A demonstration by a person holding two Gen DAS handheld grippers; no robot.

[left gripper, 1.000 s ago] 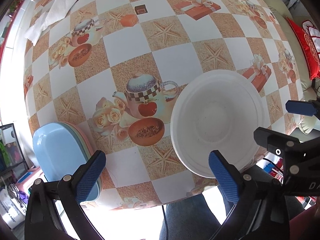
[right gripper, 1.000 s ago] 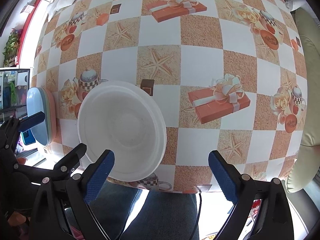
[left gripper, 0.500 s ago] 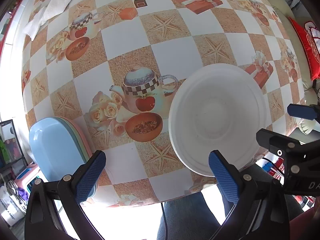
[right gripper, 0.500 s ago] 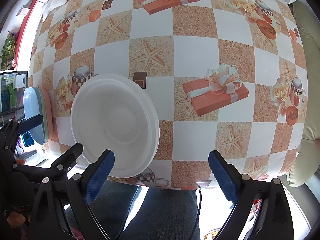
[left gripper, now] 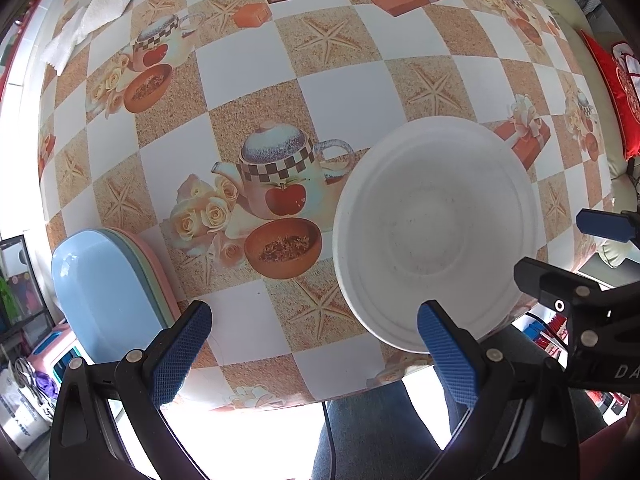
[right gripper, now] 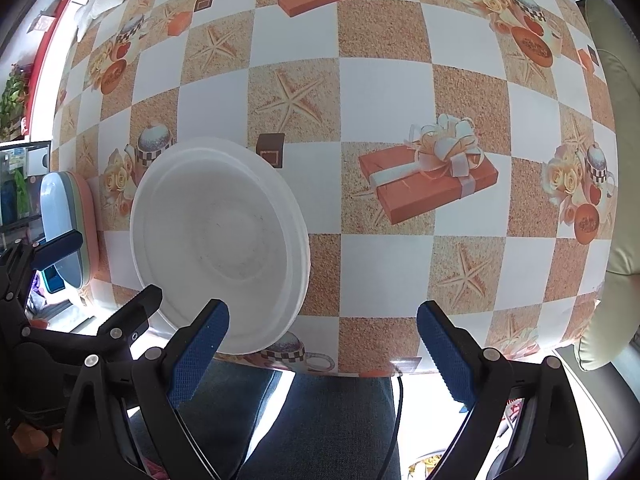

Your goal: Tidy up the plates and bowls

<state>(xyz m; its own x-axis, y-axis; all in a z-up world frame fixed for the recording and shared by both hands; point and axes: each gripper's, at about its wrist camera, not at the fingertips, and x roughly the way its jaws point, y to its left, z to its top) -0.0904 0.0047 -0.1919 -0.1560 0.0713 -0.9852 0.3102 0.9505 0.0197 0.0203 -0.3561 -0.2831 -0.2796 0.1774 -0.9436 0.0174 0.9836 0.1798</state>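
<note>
A white round bowl sits upright near the table's front edge; it also shows in the right wrist view. A stack of oval plates, blue on top of green and pink, lies at the front left corner, also in the right wrist view. My left gripper is open and empty, held above the front edge between stack and bowl. My right gripper is open and empty, just right of the bowl.
The table has a checked cloth printed with teapots, starfish and gift boxes. White paper towels lie at the far left. A red cushion and a pale seat stand to the right. My jeans-clad legs are below the front edge.
Both grippers have drawn back toward me and a little lower, so more of the table's front edge and my legs show. Bowl and plates have not moved.
</note>
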